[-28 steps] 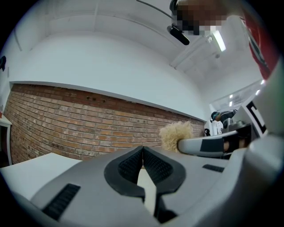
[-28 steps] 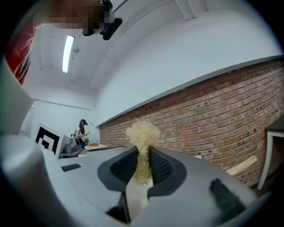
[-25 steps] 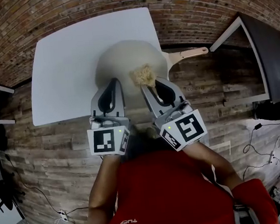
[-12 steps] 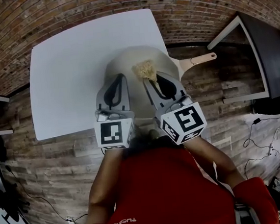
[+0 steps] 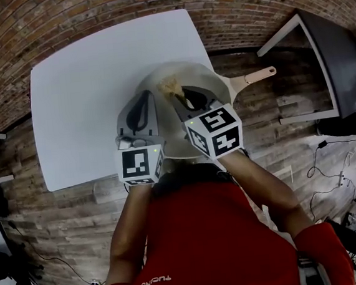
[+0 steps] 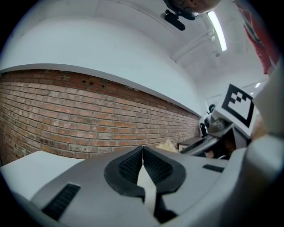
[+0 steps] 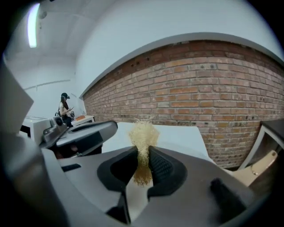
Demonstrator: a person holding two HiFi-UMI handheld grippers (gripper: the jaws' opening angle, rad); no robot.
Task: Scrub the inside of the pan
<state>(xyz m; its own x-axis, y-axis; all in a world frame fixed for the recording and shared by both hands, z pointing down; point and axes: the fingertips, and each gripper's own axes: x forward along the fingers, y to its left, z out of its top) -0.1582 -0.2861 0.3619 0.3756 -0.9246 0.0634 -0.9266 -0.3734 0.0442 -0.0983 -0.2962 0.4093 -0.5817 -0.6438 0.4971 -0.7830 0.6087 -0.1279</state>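
Note:
A cream pan [image 5: 208,79] with a pale handle [image 5: 256,75] sits at the white table's [image 5: 86,97] near right corner. My right gripper [image 5: 177,97] reaches into the pan and is shut on a tan fibrous scrubber [image 5: 170,85], which sticks out past its pads [image 7: 143,133]. My left gripper [image 5: 144,99] hovers over the pan's left rim, jaws shut and pads meeting [image 6: 143,149] with nothing seen between them. From the left gripper view the right gripper [image 6: 230,119] and a bit of the scrubber [image 6: 167,144] show at the right.
A brick wall [image 7: 213,84] runs behind the table. A dark table with a white frame [image 5: 336,61] stands at the right over wood flooring [image 5: 59,213]. A person [image 7: 65,107] stands far off in the room. The pan handle [image 7: 262,164] juts past the table's edge.
Both grippers have shifted left over the pan. The right gripper has carried the scrubber toward the pan's far left side, and its marker cube has turned.

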